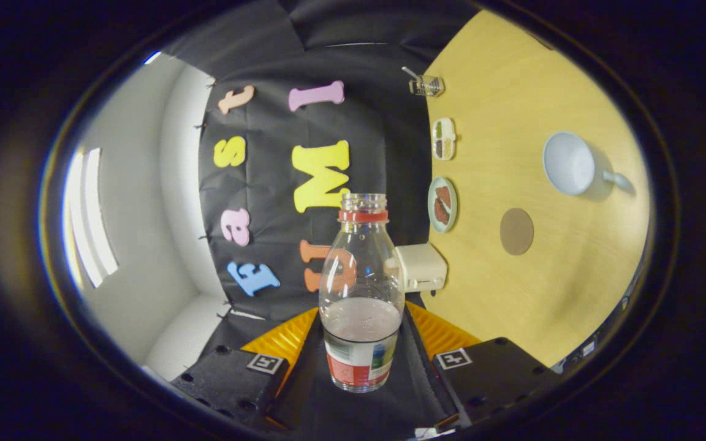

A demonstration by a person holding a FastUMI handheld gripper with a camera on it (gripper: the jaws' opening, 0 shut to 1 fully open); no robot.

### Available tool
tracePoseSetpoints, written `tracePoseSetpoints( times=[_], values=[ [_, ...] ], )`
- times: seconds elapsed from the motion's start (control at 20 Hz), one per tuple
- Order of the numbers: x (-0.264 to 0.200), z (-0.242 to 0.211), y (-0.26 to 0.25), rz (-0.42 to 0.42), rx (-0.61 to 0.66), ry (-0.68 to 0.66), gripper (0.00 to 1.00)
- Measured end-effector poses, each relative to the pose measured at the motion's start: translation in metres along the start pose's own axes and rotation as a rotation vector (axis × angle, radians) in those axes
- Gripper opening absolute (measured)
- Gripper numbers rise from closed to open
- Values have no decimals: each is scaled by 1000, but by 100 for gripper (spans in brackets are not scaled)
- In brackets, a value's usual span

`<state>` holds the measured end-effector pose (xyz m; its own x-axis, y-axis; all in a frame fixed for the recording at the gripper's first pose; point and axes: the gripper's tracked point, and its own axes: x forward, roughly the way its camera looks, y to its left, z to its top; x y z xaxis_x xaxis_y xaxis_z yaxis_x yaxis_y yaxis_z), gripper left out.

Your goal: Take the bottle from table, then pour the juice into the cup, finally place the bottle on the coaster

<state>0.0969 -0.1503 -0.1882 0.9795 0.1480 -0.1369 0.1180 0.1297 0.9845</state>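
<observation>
Clear uncapped bottle (361, 294) w/ some juice sits gripped in the tool (360, 352), fingers closed on its lower body. Probably light, smooth, slippery; the low grip seems OK.

The bottle (362, 294) hides where each finger of the tongs (362, 352) meets its sides, so contact is unclear. It also covers part of the white box (423, 266) behind. Food in the far dishes (443, 202) is too small to tell. The bench (512, 92) runs out of sight.
</observation>
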Motion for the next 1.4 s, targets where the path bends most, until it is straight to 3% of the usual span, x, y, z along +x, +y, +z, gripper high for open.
tracePoseSetpoints(
  times=[0.25, 0.6, 0.95, 1.1, 1.4],
  values=[
    [-6, -13, -30, -100, -394, 57, 76],
    [-12, 0, -44, -171, -843, 38, 76],
    [-9, 26, -3, -187, -1179, -81, 76],
    [6, 33, 5, -188, -1257, -114, 77],
    [47, 48, -13, -295, -1404, -132, 77]
  ],
)
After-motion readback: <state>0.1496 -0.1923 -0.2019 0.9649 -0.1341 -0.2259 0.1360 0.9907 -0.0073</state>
